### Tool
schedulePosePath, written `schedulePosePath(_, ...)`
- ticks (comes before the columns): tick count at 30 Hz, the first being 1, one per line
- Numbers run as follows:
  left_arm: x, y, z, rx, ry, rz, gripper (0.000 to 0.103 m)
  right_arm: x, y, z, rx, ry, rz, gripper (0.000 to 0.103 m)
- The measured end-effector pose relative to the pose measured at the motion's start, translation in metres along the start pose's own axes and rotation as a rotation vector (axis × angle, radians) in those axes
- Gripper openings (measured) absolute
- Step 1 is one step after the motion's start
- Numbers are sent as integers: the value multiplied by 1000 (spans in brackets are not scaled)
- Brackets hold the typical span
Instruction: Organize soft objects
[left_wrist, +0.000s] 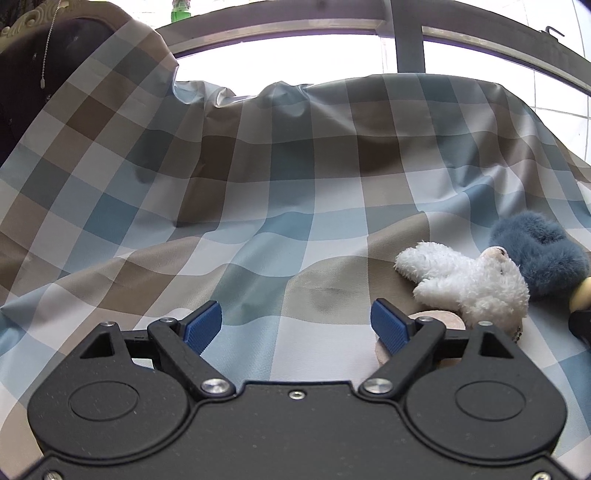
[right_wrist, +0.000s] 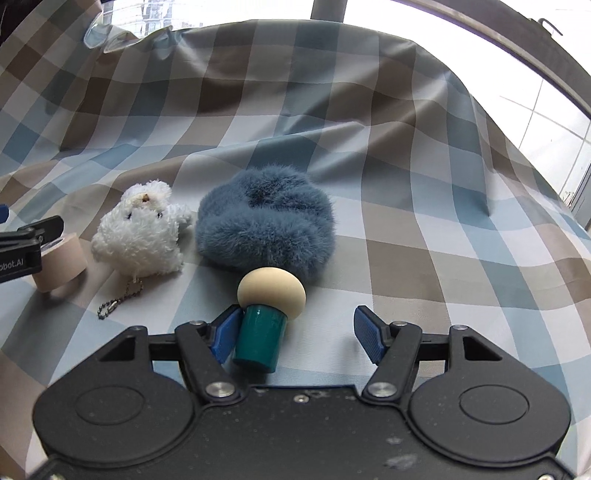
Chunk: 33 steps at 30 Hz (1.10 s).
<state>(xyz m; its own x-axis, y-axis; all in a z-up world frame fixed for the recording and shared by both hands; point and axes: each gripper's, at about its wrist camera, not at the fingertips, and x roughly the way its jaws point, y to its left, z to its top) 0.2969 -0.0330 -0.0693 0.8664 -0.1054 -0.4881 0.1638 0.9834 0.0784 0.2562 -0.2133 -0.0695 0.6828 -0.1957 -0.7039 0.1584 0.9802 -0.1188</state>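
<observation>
A white plush toy (right_wrist: 142, 230) with a ball chain lies on the checked cloth (right_wrist: 424, 206), beside a fluffy blue scrunchie (right_wrist: 266, 223). A mushroom-shaped puff with a cream head and teal stem (right_wrist: 264, 314) lies just in front of the scrunchie. My right gripper (right_wrist: 297, 338) is open, low over the cloth, with the teal stem against its left finger. My left gripper (left_wrist: 297, 326) is open and empty over the cloth. The white plush (left_wrist: 469, 280) and the blue scrunchie (left_wrist: 543, 251) lie to its right. A beige tape roll (left_wrist: 439, 325) sits behind its right finger.
The beige tape roll (right_wrist: 59, 266) stands left of the plush, partly behind the left gripper's body (right_wrist: 26, 247). The cloth rises in folds at the back. A window frame (left_wrist: 410, 40) runs behind it, and a dark garment (left_wrist: 33, 74) hangs at far left.
</observation>
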Motion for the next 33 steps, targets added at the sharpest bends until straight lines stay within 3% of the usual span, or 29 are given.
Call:
schedulePosePath(4,1,4,0,-20,6,-10,85,14,-10,1,102,-19,-3,63)
schedulePosePath(7,2,5,-1,-31,14,-10,85,11,-13,0,93,-28,-25,63)
schedulePosePath(18,4,5,-1,-32,19,-1,85,-37,-32,-20,-23,-51,29,66)
schedulePosePath(24,4,5,-1,-36,22,0,85,-41,-34,-32,-115,-43,-115,63)
schedulePosePath(27,4,5,-1,-35,23,1,85,-33,-44,-32,-75,-19,-186,62)
schedulePosePath(31,4,5,-1,-35,23,1,85,-40,-49,-29,22,-23,-62,63)
schedulePosePath(33,4,5,-1,-36,23,0,85,-42,-42,-26,55,-29,-7,70)
